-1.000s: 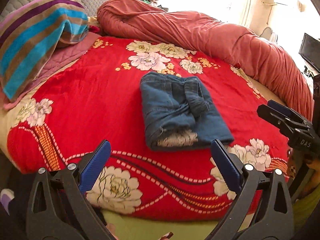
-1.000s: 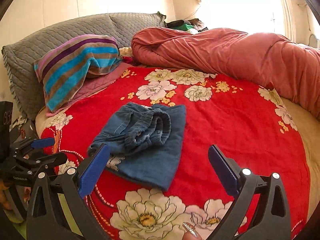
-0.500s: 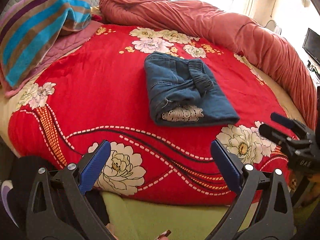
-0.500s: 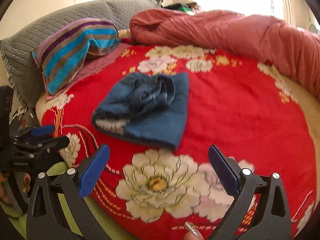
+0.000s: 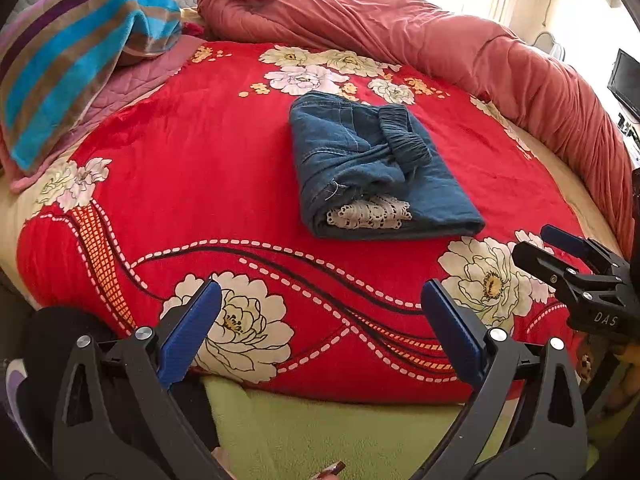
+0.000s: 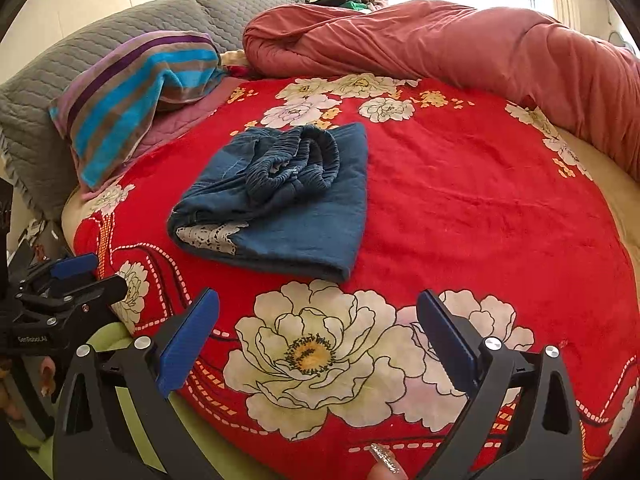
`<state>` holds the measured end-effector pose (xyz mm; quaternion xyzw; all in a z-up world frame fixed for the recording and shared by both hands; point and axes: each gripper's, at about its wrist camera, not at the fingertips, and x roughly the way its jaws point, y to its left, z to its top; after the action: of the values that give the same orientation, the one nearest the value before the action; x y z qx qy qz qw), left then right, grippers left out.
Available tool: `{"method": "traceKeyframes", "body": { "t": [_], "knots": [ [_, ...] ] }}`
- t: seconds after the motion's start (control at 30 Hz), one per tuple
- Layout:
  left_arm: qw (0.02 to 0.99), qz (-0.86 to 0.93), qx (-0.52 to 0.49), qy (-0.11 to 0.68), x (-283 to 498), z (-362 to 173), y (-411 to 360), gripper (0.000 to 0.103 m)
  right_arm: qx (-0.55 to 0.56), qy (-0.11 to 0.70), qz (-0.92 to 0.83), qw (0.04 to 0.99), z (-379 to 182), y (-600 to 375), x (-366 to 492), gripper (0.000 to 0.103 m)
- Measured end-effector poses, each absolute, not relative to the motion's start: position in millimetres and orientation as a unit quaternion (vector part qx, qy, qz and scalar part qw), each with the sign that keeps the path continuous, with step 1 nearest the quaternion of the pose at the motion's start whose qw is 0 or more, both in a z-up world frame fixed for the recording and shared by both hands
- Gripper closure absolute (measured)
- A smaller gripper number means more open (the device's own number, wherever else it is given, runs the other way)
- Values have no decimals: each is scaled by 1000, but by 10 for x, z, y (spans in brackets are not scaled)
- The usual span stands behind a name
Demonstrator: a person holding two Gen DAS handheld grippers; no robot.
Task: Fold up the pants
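Observation:
Blue denim pants lie folded into a compact bundle on the red flowered blanket, with the elastic waistband on top and a white lace hem showing at the near end. The same pants sit mid-bed in the right wrist view. My left gripper is open and empty, held back over the bed's front edge, well short of the pants. My right gripper is open and empty too, above a large white flower near the front edge. Each gripper shows in the other's view: the right gripper and the left gripper.
A rolled pink-red duvet runs along the back and right of the bed. A striped towel lies over grey quilted pillows at the left. A green sheet covers the bed's front edge. A dark screen stands at far right.
Both grippers have drawn back from the folded pants toward the bed's front edge, staying open. The pants have not moved.

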<state>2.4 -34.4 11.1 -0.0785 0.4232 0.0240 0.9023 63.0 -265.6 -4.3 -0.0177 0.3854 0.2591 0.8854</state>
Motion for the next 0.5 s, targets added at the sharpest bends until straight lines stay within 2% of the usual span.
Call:
{"method": "traceKeyframes", "body": {
  "t": [0.5],
  "knots": [
    [904,31,-78,420,2,147,-342,10,-18,383,259,887,-19,-2667,631,5]
  ]
}}
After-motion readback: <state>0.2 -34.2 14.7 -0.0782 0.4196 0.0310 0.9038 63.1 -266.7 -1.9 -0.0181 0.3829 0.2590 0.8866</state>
